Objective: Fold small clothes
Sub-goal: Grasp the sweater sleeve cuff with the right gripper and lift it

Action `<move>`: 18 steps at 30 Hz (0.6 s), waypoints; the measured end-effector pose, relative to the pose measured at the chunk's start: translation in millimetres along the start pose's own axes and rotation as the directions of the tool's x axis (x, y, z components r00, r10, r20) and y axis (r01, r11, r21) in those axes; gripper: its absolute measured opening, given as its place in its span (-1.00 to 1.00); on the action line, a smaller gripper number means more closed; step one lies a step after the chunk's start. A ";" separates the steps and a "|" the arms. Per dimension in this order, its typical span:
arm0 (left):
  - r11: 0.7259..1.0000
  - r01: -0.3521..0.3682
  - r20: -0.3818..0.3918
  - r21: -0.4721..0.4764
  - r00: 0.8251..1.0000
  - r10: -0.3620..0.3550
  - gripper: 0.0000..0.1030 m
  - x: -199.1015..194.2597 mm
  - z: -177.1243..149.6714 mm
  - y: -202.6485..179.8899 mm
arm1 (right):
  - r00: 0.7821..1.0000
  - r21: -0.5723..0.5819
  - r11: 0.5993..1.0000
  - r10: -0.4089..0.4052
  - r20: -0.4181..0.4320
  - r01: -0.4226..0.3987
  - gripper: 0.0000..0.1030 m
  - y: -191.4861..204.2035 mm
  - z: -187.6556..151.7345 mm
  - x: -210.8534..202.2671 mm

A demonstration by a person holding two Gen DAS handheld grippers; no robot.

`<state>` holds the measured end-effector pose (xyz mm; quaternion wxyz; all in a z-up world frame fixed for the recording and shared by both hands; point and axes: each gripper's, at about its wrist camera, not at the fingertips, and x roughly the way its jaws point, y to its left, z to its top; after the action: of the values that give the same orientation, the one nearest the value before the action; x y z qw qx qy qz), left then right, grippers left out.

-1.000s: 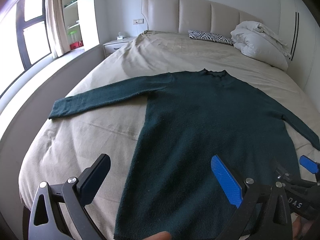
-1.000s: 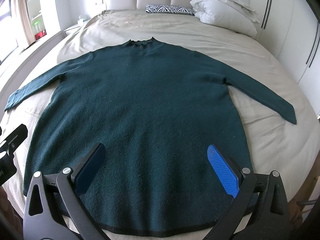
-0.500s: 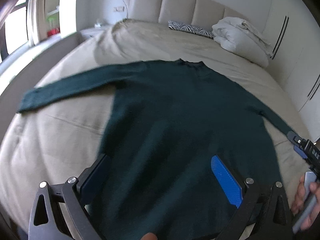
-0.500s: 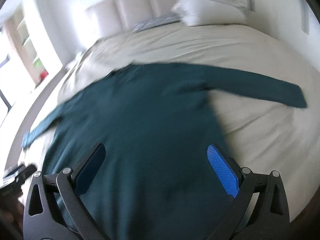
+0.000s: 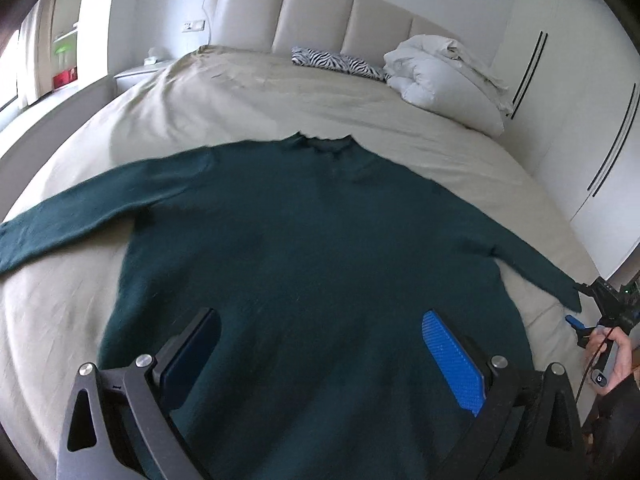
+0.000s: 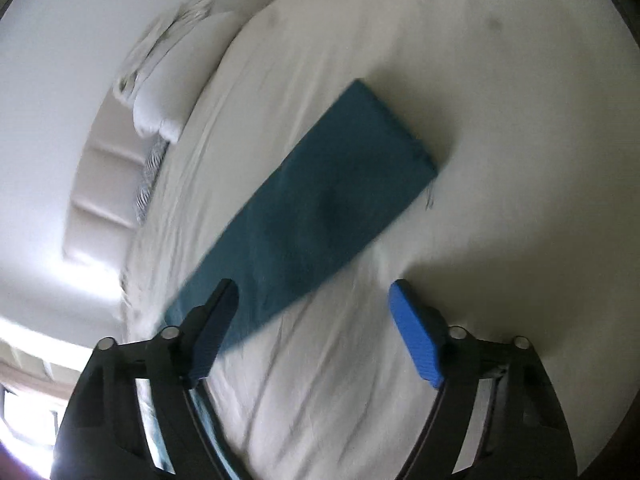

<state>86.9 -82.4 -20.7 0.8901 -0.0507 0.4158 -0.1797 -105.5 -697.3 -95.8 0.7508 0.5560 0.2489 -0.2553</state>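
The left gripper [image 5: 320, 364] hovers with its jaws spread wide above the lower body of a dark green sweater [image 5: 312, 248], holding nothing. The garment lies flat and face-up on the beige bed sheet [image 5: 248, 96], both sleeves stretched out to the sides. At the sheet's right edge the person's right hand [image 5: 610, 354] carries the right gripper [image 6: 314, 320], tipped sharply on its side over the sweater's right sleeve [image 6: 320, 196]. Its jaws are closing but empty, one finger over the sleeve's near edge, the other over bare sheet, the cuff lying further ahead. Beyond, a white duvet [image 5: 440, 80] and a zebra-print pillow [image 5: 340, 64] rest against the headboard.

The right wrist view is smeared by motion, so how close the pads are to the fabric is hard to judge. The risk from here seems to be a mistimed pinch: jaws shutting before the sleeve sits between them would catch only its edge, or gather the sheet with it, and a fold begun that way would drag the sweater askew.

A second ago the right gripper was level and fully spread over the sweater's hem; it has since swung out to the sleeve and rolled over. The left has shifted towards the garment's middle.
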 end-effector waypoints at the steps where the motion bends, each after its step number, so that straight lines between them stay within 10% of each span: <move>1: 1.000 0.024 -0.006 0.000 1.000 -0.024 1.00 4.7 3.2 -1.3 | 1.000 0.010 1.000 0.005 0.007 -0.005 0.33 -1.4 5.0 3.6; 12: 0.974 0.192 -0.060 -0.121 0.978 -0.201 0.61 58.3 30.4 21.5 | 0.994 -0.168 0.982 -0.072 0.080 0.085 -0.85 53.7 55.8 36.0; 18: 0.940 0.250 -0.015 -0.231 0.965 -0.261 0.59 59.8 42.9 56.1 | 0.998 -0.605 0.795 0.056 0.013 -0.037 -0.86 224.9 -26.6 44.9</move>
<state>170.3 -54.4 -49.5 0.8379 -0.2014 0.4437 -0.2460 74.1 -619.9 27.0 0.8987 0.2894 0.2922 -0.1526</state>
